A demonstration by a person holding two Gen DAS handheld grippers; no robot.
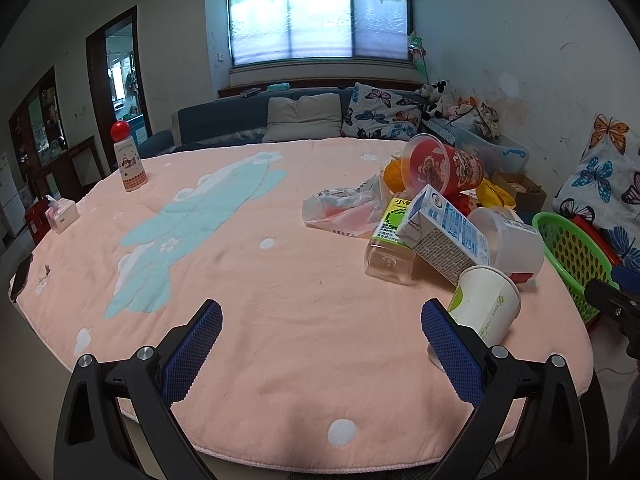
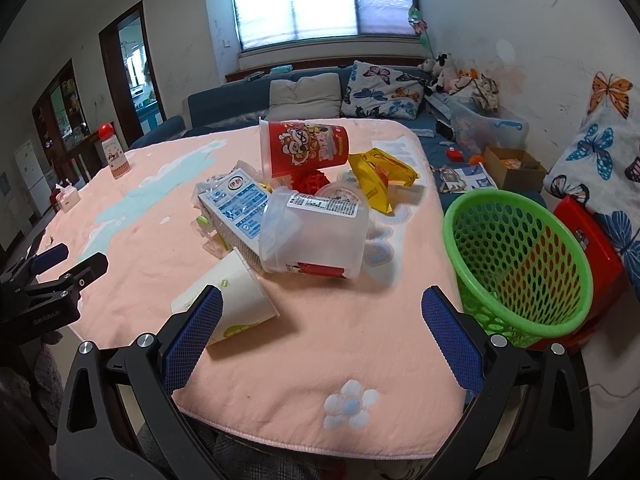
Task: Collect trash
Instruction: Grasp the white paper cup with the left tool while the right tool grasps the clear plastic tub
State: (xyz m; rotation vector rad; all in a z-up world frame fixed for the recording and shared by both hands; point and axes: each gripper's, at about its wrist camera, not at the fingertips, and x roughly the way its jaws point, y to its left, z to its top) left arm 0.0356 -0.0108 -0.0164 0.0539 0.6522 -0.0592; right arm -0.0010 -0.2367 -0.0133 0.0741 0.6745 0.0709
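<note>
Pink quilted cloth covers the table (image 2: 360, 360), and the trash lies heaped on it beside the green basket (image 2: 516, 264), which stands just off the table's edge. A white paper cup (image 2: 236, 304) lies tipped at the heap's near side, against a milk carton (image 2: 240, 208) and a clear plastic tub (image 2: 316, 236); a red noodle cup (image 2: 304, 148) tops the heap. The left gripper (image 1: 320, 328) and right gripper (image 2: 320, 312) both hover spread wide, grasping nothing.
</note>
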